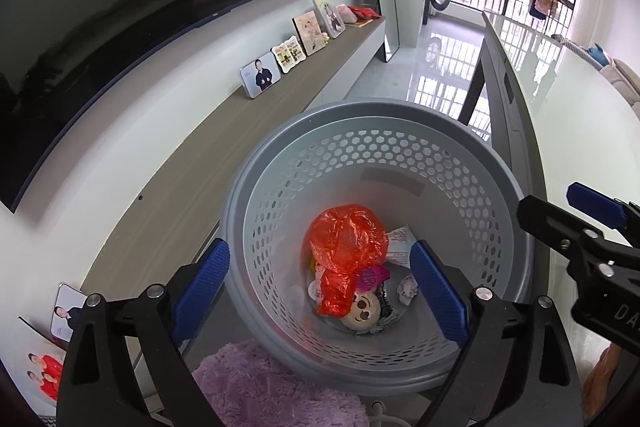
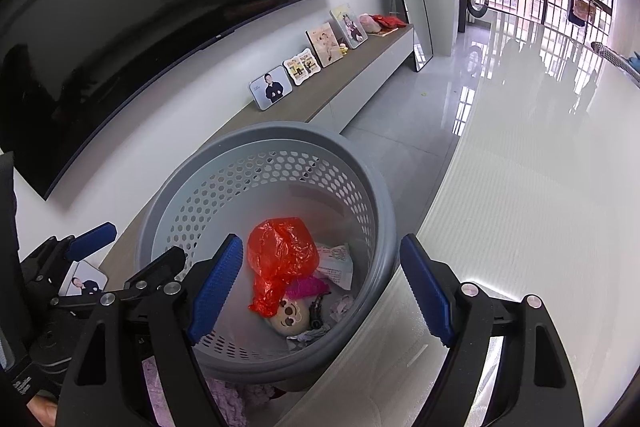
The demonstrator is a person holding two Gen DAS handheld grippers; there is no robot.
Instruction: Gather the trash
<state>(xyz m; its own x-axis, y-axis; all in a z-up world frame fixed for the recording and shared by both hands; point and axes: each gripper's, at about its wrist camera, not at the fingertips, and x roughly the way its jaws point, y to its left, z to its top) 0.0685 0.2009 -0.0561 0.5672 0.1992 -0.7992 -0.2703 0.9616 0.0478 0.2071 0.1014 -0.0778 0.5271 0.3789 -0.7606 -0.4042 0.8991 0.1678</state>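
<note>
Both tongs wide open, empty, over basket (image 1: 376,131)

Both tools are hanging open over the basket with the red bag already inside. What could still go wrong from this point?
The red plastic bag sits puffed on top of the other trash in the grey basket; light as it looks, it might shift when the basket is moved. The right tool and left tool hang close beside each other above the rim, so they could knock together on withdrawing. The basket seems to stand by the white table edge, where a bump might tip it.
</note>
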